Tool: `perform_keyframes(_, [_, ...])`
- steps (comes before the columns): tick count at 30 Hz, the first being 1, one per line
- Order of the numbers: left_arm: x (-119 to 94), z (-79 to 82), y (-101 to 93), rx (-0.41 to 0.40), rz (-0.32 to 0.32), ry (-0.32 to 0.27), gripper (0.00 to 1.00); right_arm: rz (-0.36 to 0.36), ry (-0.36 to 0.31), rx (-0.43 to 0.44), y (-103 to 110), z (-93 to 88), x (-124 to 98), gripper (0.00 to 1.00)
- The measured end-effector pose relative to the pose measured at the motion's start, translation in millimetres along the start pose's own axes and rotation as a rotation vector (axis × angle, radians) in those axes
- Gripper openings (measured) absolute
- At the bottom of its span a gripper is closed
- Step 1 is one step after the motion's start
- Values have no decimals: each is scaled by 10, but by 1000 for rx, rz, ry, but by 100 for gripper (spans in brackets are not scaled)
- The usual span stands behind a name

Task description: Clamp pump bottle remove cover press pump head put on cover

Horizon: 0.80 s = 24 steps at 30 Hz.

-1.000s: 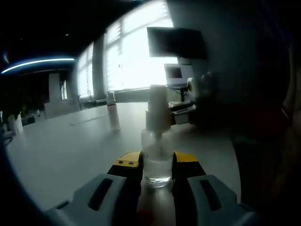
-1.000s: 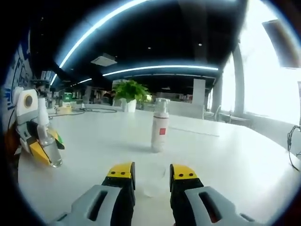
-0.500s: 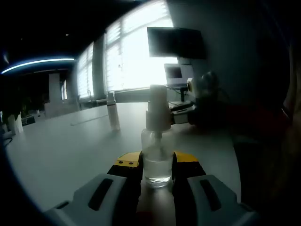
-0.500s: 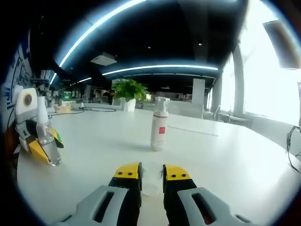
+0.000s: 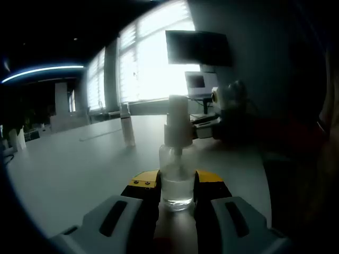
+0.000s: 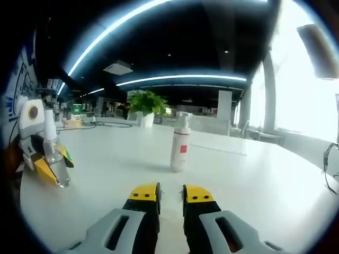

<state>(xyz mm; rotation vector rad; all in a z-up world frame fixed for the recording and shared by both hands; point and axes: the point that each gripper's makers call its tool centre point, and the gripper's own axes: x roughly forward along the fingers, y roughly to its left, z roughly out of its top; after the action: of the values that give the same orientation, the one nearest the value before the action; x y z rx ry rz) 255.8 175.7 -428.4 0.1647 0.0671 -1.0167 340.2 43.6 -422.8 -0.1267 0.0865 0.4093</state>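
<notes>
- Your left gripper [image 5: 177, 186] is clamped on the small clear glass-like pump bottle [image 5: 176, 182], low on its body, standing on the white table [image 5: 79, 164]; it looks light, slick and top-heavy.
- Your right gripper [image 6: 170, 193] has its jaws pinched narrow around a small clear cover [image 6: 169, 197]; it looks thin, so grip gently.

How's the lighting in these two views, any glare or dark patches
Left gripper view: windows blow out white, backlighting the pump bottle and leaving the right side murky. Right gripper view: evener light, bright ceiling strips, window glare at right; white bottle stays sharp, straight lines bow.
</notes>
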Motion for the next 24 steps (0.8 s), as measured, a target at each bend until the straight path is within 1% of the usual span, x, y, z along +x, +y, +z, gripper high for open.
perform_keyframes(3, [-1,2,0,0,0,0,15,-7,-5,10,-12,4,0,12])
perform_keyframes(6, [0,1,-3,0,0,0,15,-9,-5,2,-8,3,1,12])
perform_keyframes(18, [3,-1,1,-1,-1,0,15,-3,-11,8,11,22,-16,12])
perform_keyframes(21, [4,-4,9,-2,-1,1,15,6,-18,19,18,36,-22,12])
perform_keyframes(24, [5,1,-4,-3,-1,1,15,-4,-30,37,-2,77,-57,12])
